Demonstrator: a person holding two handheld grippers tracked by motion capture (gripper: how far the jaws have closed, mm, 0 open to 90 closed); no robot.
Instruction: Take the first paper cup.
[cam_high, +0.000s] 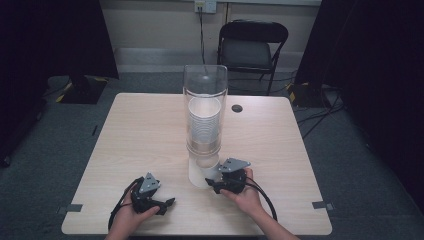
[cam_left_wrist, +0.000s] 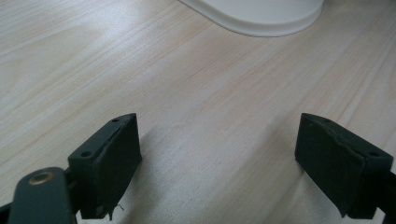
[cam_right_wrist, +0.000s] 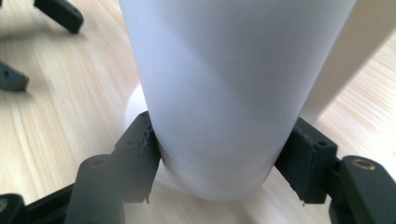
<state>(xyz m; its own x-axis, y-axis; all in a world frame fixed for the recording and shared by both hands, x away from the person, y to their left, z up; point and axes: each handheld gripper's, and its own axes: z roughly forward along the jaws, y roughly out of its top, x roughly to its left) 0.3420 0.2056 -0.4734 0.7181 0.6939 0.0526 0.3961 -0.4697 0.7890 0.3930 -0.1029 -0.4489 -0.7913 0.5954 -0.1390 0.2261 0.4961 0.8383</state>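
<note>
White paper cup (cam_right_wrist: 229, 93) is clamped between the right claw (cam_right_wrist: 219, 158) jaws, directly beneath the clear plastic dispenser tube (cam_high: 205, 107), apparently for extraction; left claw (cam_left_wrist: 229, 158) rests released nearby.

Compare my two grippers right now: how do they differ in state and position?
The right gripper has its jaws closed around a white cup under the clear dispenser tube; the left gripper is open with nothing between its jaws. The right sits at the dispenser's base, the left apart, nearer the table's front edge. Both are hand-held, low over the table.
</note>
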